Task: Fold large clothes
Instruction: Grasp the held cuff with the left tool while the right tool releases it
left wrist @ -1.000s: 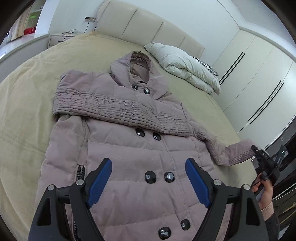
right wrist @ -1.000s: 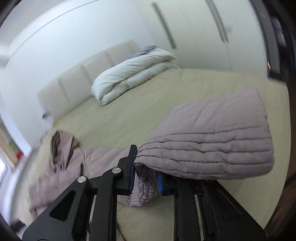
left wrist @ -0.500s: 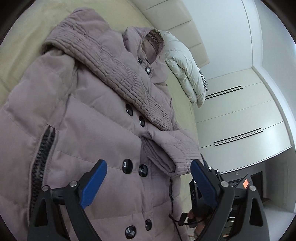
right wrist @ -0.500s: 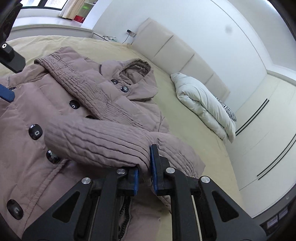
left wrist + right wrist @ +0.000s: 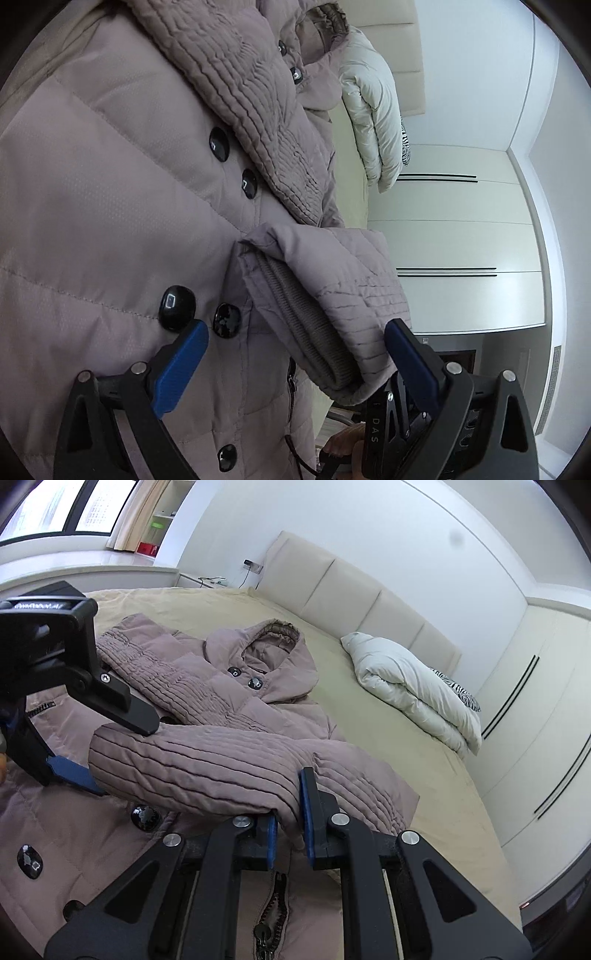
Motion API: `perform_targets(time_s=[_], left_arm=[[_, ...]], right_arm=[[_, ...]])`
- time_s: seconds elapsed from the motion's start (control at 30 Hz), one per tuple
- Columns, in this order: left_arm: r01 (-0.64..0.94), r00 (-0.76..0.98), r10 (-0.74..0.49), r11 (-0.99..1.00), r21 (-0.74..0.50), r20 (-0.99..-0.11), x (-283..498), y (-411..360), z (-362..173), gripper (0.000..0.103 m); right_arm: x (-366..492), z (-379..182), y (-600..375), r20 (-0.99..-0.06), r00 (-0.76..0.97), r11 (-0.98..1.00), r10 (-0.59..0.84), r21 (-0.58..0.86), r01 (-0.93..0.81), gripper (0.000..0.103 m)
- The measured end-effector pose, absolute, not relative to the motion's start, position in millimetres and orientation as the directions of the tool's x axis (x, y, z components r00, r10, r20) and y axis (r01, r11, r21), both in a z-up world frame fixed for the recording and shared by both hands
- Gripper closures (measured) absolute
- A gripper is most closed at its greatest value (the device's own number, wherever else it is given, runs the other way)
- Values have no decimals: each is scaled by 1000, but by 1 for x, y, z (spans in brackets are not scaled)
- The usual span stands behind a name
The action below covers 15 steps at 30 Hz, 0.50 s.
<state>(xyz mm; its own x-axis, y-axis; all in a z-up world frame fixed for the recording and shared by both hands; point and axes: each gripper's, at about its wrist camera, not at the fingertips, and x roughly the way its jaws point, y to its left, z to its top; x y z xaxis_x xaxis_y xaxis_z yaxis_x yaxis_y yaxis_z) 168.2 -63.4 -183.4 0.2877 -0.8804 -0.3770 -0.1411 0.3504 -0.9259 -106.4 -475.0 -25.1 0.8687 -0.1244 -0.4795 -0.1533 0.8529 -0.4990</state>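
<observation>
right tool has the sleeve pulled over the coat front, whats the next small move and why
Probably open the right tool and leave the sleeve there. It already lies across the coat front, under the other folded sleeve, and the left tool stands open around the cuff, not gripping it.

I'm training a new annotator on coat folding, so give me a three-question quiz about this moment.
1. True or false: the right gripper pinches the quilted mauve sleeve.
2. What lies folded by the padded headboard: A white duvet, B towel, C rug?
3. Fill in: the left gripper is ____.

Key: 1 true; 2 A; 3 open, its blue pads either side of the sleeve cuff, not pressing.
</observation>
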Motion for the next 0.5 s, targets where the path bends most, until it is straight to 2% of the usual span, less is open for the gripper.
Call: perform_targets(time_s=[0.07, 0.17, 0.23, 0.33, 0.4, 0.5], left_arm=[[-159, 288, -896, 303, -940, -338, 174, -63, -186, 7], [-177, 281, -915, 246, -953, -288, 182, -62, -188, 16], [-181, 261, -932, 208, -961, -250, 185, -65, -189, 28], [-166, 253, -933, 217, -962, -254, 187, -68, -185, 51], [-152, 265, -928, 230, -961, -264, 189, -63, -178, 71], [-110, 301, -916, 244, -964, -266, 196, -51, -156, 83]], right_arm=[[-107, -23, -474, -476, 872, 852, -115, -498, -160, 92], [-114, -19, -471, -470, 877, 856, -97, -489, -167, 92], [-119, -17, -470, -466, 880, 856, -90, -488, -171, 92], [-122, -19, -470, -475, 875, 856, -92, -487, -175, 92], [-121, -22, -473, -495, 864, 861, -92, -475, -180, 92], [-121, -25, -479, -523, 849, 879, -80, -438, -187, 89]])
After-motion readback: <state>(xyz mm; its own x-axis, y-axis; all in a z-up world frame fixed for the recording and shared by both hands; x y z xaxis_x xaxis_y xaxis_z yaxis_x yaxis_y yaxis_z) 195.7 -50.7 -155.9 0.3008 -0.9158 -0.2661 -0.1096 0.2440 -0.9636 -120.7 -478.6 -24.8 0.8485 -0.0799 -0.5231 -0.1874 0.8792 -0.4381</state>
